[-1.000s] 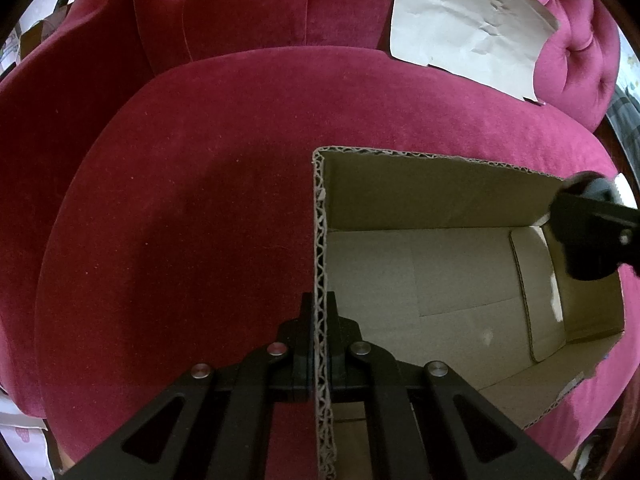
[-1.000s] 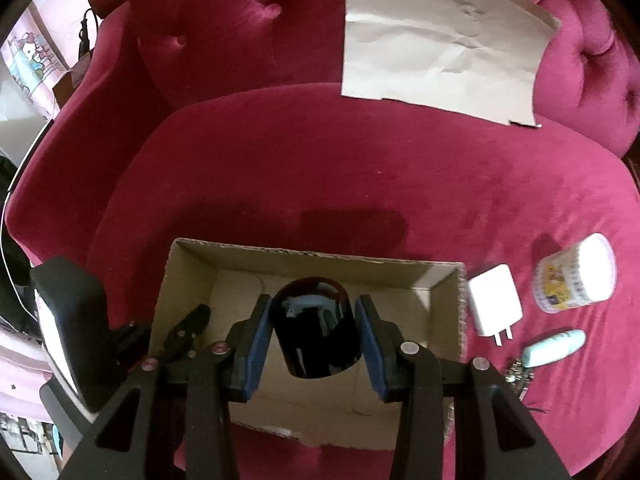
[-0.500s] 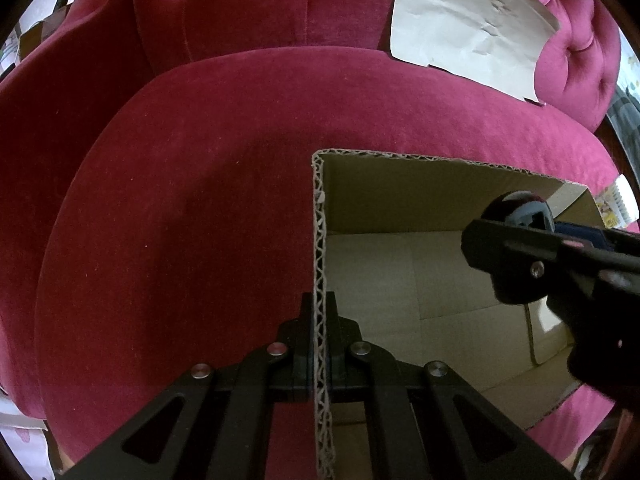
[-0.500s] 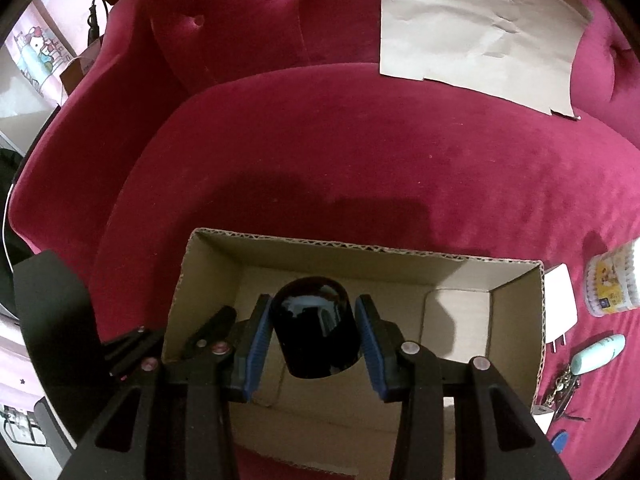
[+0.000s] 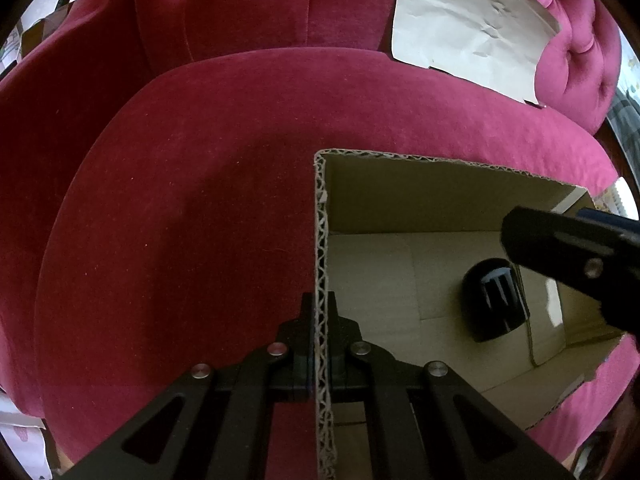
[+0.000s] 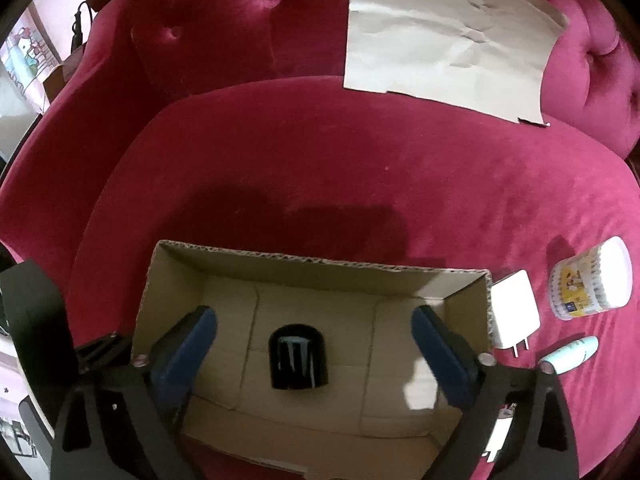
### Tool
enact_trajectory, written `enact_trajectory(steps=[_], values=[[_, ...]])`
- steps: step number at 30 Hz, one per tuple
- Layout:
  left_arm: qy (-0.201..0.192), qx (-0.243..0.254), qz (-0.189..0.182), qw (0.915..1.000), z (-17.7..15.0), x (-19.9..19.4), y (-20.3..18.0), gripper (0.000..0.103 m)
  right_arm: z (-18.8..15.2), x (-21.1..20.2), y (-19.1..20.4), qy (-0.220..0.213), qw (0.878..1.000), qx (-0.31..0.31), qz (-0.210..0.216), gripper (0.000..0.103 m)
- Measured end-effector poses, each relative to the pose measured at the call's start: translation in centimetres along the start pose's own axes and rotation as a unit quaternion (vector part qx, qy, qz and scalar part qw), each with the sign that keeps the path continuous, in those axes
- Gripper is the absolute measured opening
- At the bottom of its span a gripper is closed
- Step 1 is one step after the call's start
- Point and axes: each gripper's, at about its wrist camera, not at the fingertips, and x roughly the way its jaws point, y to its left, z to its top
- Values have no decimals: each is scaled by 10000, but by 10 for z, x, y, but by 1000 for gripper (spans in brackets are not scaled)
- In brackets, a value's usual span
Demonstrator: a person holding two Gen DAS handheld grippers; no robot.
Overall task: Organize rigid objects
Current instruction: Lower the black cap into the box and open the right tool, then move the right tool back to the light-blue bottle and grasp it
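With the box wall (image 5: 322, 280) being clenched by the left tongs (image 5: 320, 364), the right tongs (image 6: 314, 340), just released, are being kept clear above the black cylinder (image 6: 298, 356).

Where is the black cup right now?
The black cup lies on the floor of the cardboard box on the red sofa, below the open right gripper; the left wrist view shows it toward the box's right end.

The sofa (image 6: 360, 168) is soft red velvet. On it, the box (image 6: 320, 268) is matt corrugated cardboard, rough at its edges. Inside the box, the black cup (image 6: 298, 356) looks glossy plastic.
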Motion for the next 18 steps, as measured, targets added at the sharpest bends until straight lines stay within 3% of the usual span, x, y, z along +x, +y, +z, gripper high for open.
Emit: enact_trajectory(steps=[9, 18], values=[[-14, -11, 39, 10000, 0, 0, -2, 3, 1, -14, -4, -88, 9998, -92, -160, 103], [-11, -1, 62, 10000, 1, 0, -3, 3, 5, -34, -37, -195, 9990, 2, -406, 103]])
